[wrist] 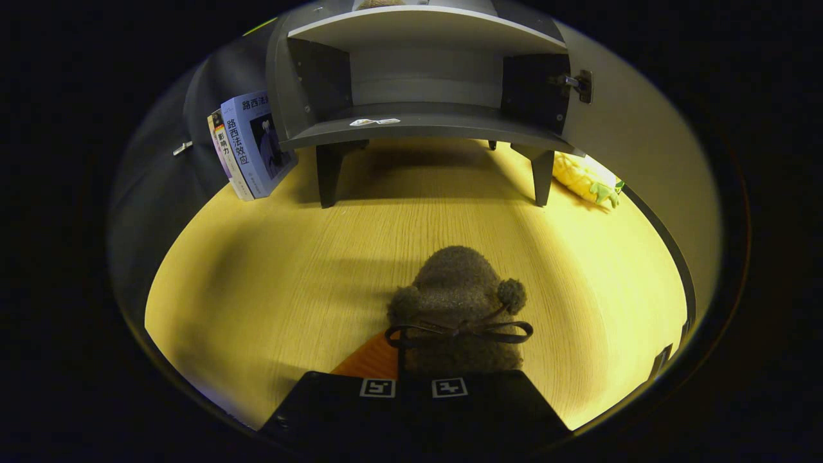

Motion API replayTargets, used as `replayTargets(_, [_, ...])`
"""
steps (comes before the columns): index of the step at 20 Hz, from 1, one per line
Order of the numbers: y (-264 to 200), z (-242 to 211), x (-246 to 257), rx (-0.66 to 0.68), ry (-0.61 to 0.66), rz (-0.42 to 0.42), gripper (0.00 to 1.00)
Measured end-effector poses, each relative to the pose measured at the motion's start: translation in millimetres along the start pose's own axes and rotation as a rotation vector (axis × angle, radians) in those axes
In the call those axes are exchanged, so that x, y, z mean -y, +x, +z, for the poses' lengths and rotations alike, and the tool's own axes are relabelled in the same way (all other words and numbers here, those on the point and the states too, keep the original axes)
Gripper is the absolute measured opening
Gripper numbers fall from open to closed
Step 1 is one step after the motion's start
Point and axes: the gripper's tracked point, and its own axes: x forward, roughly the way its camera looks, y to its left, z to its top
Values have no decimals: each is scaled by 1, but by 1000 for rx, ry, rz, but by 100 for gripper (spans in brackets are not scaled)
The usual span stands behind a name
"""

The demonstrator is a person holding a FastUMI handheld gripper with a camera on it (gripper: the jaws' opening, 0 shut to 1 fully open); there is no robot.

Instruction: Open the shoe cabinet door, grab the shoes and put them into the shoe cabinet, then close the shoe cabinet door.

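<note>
Gripper view: the tongs [415, 388] are seen pressed close together, pinching the brown fuzzy shoe [458, 302] at its heel. The shoe is held over the wooden bench [270, 270], its bow and pompoms showing, toe pointed ahead. Beyond it a broad bare stretch of bench is left open. Farther on, the shoe cabinet [424, 83] is raised on legs, its door [643, 148] swung open rightward. Books [251, 145] are leaned at its left; a yellow toy [585, 180] is lying by its right leg.

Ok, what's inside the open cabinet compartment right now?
The cabinet compartment holds no shoes: just two small stickers on its front floor edge. The dark side corners are too shadowed to judge. The fuzzy shoe sits gripped in the shut claw, well short of it.
</note>
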Motion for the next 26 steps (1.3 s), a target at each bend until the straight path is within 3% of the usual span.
replayTargets(5, [-54, 50, 1, 54, -14, 11, 6])
replayTargets(11, [-141, 169, 7, 206, -26, -13, 6])
replayTargets(15, [-182, 245, 11, 257, 20, 20, 6])
replayTargets(20, [-193, 338, 17, 321, 41, 32, 6])
replayTargets(26, [-156, 406, 21, 294, 24, 24, 6])
